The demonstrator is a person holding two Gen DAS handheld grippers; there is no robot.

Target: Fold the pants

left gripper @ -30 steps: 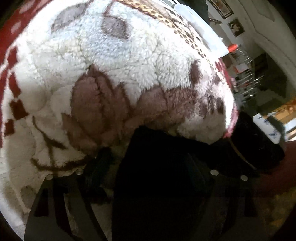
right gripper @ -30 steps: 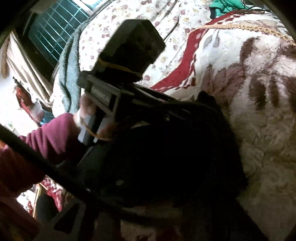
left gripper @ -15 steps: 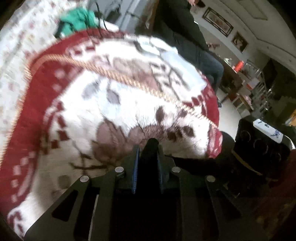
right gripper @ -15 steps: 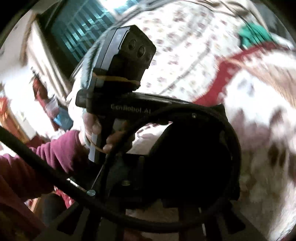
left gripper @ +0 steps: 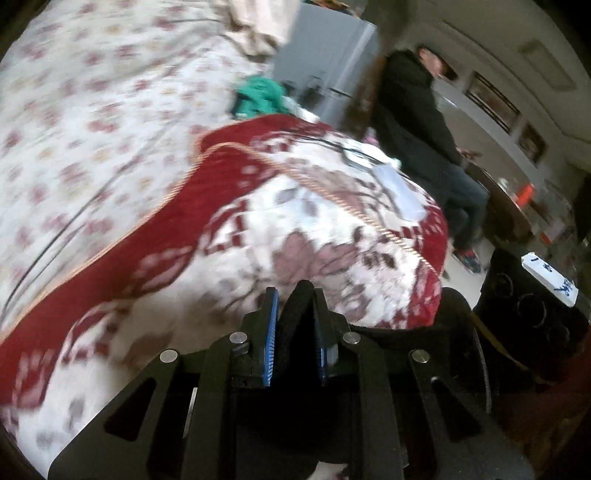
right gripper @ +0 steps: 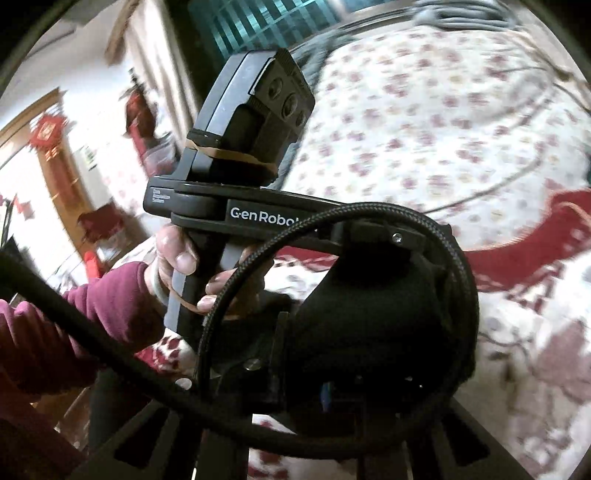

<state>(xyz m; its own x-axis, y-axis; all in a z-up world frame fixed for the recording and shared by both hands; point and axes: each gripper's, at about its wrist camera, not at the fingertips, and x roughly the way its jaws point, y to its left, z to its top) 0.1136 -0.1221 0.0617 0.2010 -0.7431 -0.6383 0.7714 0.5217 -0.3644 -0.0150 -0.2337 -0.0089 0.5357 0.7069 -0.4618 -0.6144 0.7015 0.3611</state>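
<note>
Black pants (left gripper: 299,314) sit pinched in the left gripper (left gripper: 295,325) jaws, low centre frame, hanging toward the right gripper (right gripper: 369,398); its jaws are hidden, so I cannot tell.

Red-white blanket (left gripper: 258,229), green cloth (left gripper: 260,96)

Both views are rounded by fisheye distortion, with black vignetting at the corners. Motion blur is seen across the floral bedsheet (left gripper: 92,122) and the red-and-white blanket (left gripper: 258,236). Daylight is admitted through a window (right gripper: 258,18) at the top of the right wrist view; the wall (right gripper: 40,66) at left is overexposed. The black pants (right gripper: 373,332) are rendered as detail-free shadow.
</note>
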